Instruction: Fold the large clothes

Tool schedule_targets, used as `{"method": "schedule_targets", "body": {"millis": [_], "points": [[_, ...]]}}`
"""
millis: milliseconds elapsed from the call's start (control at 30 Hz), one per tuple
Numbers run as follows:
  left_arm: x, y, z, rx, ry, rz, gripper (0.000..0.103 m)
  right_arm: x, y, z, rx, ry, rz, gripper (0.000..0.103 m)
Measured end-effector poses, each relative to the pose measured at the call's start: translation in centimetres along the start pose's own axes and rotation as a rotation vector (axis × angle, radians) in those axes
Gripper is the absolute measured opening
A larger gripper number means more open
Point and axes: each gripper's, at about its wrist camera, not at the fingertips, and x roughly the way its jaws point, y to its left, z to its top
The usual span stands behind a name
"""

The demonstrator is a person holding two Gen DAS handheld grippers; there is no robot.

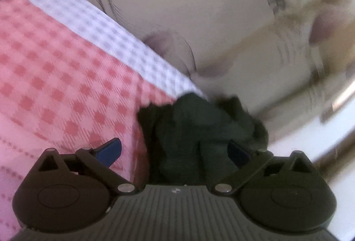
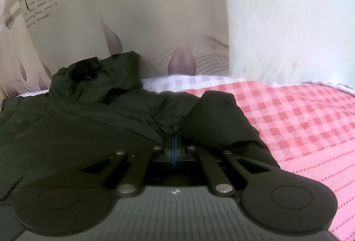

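Jacket (image 2: 93, 112) lies lengthwise, hood toward wall (right hand-held gripper (image 2: 174, 149) clamps its fabric, left hand-held gripper (image 1: 175, 150) spread wide).

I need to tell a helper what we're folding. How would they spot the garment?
Look at the bed with the pink checked sheet, set against leaf-patterned wallpaper. The dark padded jacket lies at the wall end, its hood bunched against the wallpaper. It is the only dark, puffy thing there.
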Motion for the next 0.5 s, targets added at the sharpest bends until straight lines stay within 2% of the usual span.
{"method": "schedule_targets", "body": {"millis": [167,233,367,500], "points": [[2.1,0.5,-0.4,0.089,0.068,-0.137,0.097,-0.1,0.3,0.0,-0.012,-0.004,-0.011,0.0],[3.0,0.4,0.1,0.121,0.094,-0.151,0.09,-0.1,0.4,0.0,-0.015,-0.005,-0.013,0.0],[4.6,0.3,1.4,0.161,0.174,-0.192,0.083,-0.1,0.2,0.0,-0.01,-0.007,-0.004,0.0],[5.9,0.9,2.1,0.17,0.212,-0.233,0.063,-0.2,0.3,-0.1,-0.013,-0.011,-0.008,0.0]]}}
